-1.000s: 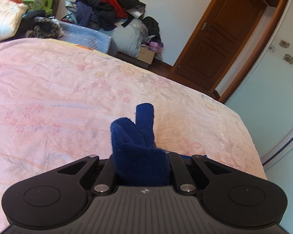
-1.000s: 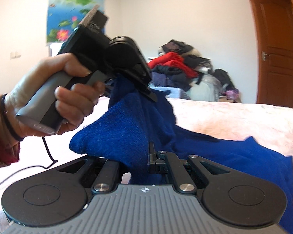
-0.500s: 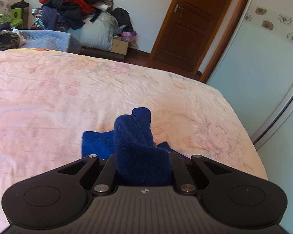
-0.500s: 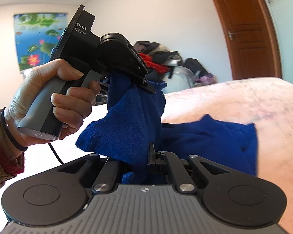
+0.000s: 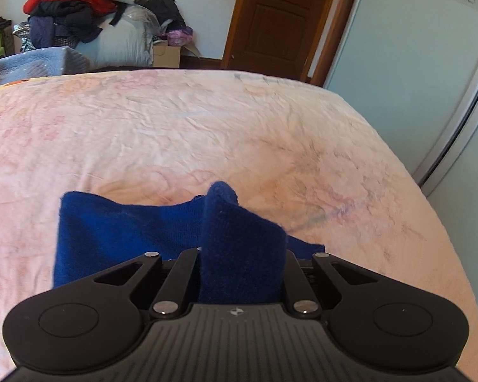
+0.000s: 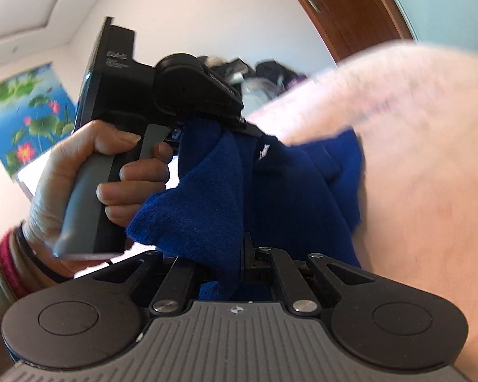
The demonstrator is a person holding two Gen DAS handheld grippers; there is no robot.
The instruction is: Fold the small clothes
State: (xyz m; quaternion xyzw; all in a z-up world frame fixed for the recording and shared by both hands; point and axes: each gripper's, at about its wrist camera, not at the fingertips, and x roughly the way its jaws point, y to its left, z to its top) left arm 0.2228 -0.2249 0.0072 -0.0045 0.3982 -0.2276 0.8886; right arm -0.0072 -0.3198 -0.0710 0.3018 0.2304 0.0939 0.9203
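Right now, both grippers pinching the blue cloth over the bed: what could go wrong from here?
1. The blue cloth bunches thick in the left gripper; on release the fold may land lumpy rather than flat.
2. In the right wrist view the left gripper sits close above the right gripper, so the two could knock together.
3. The cloth's free edge already drags on the pink bedsheet, which may skew the fold.

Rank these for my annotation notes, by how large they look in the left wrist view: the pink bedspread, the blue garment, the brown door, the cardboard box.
1. Pink bedspread, largest by far.
2. Blue garment, though it lies close to the camera, which inflates it.
3. Brown door, far off, so smaller here than in reality.
4. Cardboard box, smallest.
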